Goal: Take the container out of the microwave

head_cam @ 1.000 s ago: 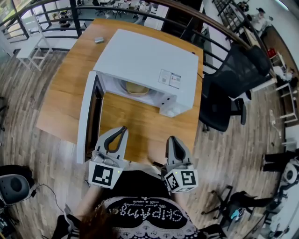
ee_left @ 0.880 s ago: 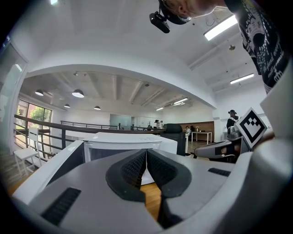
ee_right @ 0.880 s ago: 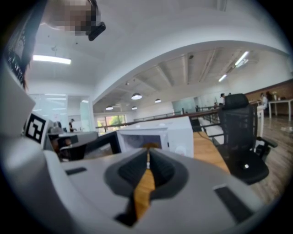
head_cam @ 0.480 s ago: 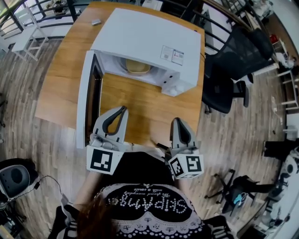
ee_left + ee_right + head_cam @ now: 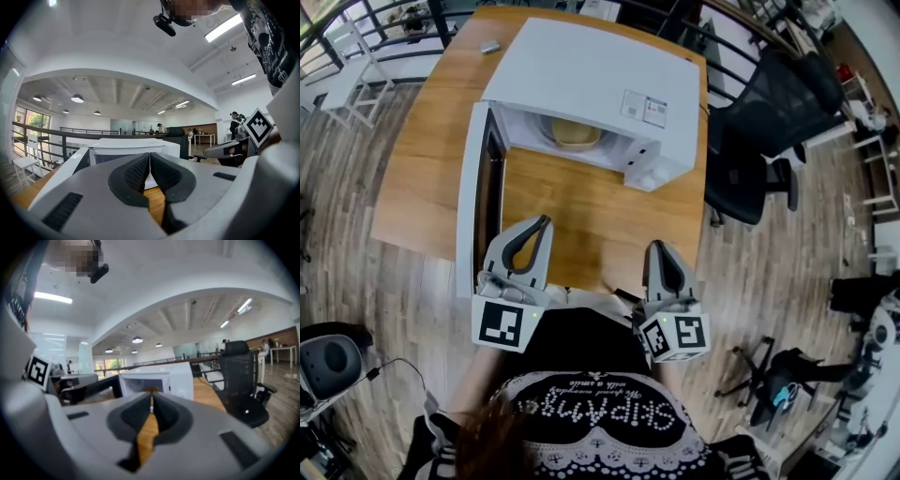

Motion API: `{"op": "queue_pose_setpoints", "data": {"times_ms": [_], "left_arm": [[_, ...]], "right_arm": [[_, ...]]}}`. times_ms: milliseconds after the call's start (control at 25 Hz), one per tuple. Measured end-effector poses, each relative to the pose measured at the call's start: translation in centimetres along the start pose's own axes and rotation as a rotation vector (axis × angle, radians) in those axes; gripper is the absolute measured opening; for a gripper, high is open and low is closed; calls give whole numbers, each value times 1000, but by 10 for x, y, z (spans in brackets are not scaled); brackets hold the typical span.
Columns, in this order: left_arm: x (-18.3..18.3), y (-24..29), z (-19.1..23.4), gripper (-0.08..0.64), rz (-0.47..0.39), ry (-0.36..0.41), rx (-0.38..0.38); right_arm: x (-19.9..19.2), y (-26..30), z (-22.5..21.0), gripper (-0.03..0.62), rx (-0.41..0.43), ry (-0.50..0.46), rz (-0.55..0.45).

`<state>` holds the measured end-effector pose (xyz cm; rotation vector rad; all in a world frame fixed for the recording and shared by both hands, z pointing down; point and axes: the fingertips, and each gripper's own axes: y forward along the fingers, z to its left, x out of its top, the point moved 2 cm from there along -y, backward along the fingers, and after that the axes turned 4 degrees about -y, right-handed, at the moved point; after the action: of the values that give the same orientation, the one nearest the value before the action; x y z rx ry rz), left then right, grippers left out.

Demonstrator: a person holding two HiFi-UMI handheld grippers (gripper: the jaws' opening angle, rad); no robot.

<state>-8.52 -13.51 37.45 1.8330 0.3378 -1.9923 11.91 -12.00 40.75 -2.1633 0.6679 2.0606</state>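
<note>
A white microwave (image 5: pixel 591 84) stands on the wooden table (image 5: pixel 581 216), with its door (image 5: pixel 469 206) swung open to the left. Inside its cavity sits a tan container (image 5: pixel 576 137), partly hidden by the top of the oven. My left gripper (image 5: pixel 546 222) is at the table's near edge, just right of the open door. It is shut and holds nothing. The right gripper (image 5: pixel 658 245) hovers at the same edge further right, also shut and empty. Both point toward the microwave (image 5: pixel 126 147), well short of it. In the gripper views the left gripper (image 5: pixel 149 154) and right gripper (image 5: pixel 151 397) show their pads together.
A black office chair (image 5: pixel 759 150) stands right of the table. A small grey object (image 5: pixel 491 45) lies on the table's far left corner. A railing and a white chair (image 5: pixel 347 94) are beyond the table, and a round black device (image 5: pixel 328 361) sits on the floor at lower left.
The head view has shifted, so the microwave sits higher in the picture. Both grippers stay shut at the table's near edge.
</note>
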Motion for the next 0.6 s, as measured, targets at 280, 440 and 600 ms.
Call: {"op": "queue_pose_setpoints", "data": {"times_ms": [280, 440, 600], "left_arm": [[-2, -4, 4, 37, -4, 11, 7], [2, -3, 4, 37, -18, -5, 9], [3, 3, 2, 38, -7, 9, -7]], "right_arm": [[-4, -2, 5, 37, -1, 5, -3], [-7, -3, 3, 37, -11, 9, 5], [-6, -2, 1, 37, -19, 16, -6]]}}
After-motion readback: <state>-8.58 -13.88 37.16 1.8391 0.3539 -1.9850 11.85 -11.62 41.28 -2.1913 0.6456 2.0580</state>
